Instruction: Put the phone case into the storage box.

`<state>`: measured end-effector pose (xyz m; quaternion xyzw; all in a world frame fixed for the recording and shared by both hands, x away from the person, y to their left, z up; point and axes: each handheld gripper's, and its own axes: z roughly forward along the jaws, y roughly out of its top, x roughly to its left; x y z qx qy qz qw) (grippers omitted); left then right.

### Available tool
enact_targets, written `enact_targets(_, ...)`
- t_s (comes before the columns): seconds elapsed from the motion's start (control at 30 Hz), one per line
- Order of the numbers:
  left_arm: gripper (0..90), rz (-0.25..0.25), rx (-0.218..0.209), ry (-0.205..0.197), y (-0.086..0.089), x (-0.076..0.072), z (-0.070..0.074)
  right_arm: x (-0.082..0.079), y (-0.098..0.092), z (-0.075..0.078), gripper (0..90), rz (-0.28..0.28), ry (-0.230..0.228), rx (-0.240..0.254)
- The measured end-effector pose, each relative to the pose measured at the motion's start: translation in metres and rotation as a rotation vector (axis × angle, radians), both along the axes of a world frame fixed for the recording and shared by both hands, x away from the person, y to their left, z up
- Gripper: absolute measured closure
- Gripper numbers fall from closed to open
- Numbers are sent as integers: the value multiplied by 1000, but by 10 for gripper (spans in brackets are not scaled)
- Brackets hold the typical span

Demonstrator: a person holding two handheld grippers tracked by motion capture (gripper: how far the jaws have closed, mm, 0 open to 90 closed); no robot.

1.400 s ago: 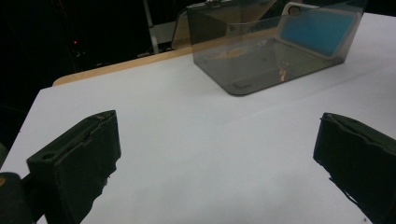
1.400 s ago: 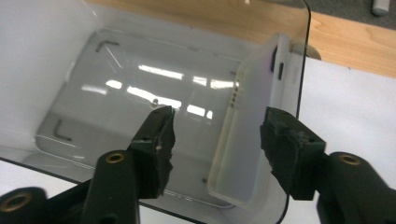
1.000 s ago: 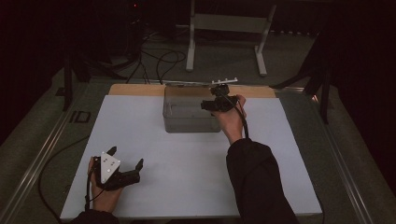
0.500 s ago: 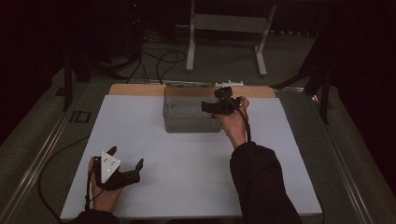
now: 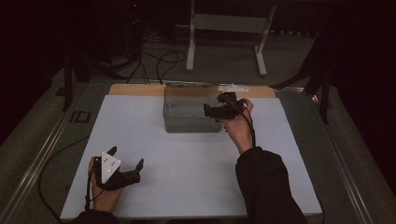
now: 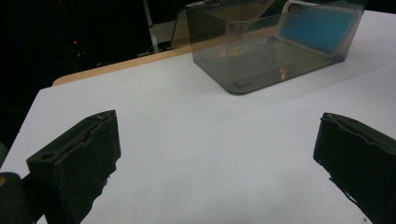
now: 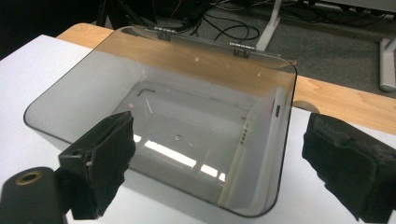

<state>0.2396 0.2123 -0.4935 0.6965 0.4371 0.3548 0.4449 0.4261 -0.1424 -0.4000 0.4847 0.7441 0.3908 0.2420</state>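
Note:
A smoky clear plastic box (image 5: 187, 122) stands at the far middle of the white table. Inside it a phone (image 7: 261, 135) leans on edge against the box's right wall; in the left gripper view the phone (image 6: 317, 25) shows a blue face through the box (image 6: 243, 65). My right gripper (image 5: 210, 111) hovers open over the box's right end, its jaws wide apart and holding nothing, and the box's (image 7: 159, 51) open top lies below my right gripper (image 7: 222, 130). My left gripper (image 5: 125, 157) rests open near the front left corner; my left gripper (image 6: 217, 130) points at bare table.
The white tabletop (image 5: 187, 186) has a wooden strip (image 5: 135, 89) along its far edge. A small pale object (image 5: 233, 87) lies behind the box. Hinges (image 7: 240, 49) sit on the box's far rim. Cables (image 5: 159, 58) and a stand's legs (image 5: 191, 51) are on the floor beyond.
My right gripper has drawn slightly back toward the person, from the box's far right corner to its right end. The left gripper has not moved.

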Motion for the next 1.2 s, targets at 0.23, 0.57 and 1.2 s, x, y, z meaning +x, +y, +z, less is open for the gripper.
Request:
enact_targets(0.23,14,0,1,1,0,0,0,-9,-8,-3,94,20,-14,4)
enact_targets(0.57,14,1,1,-1,0,0,0,-24,-22,-6,93,35,-31,2)
enact_targets(1.2,14,-2,0,-1,0,0,0,-52,-32,-22,94,59,-52,-22)
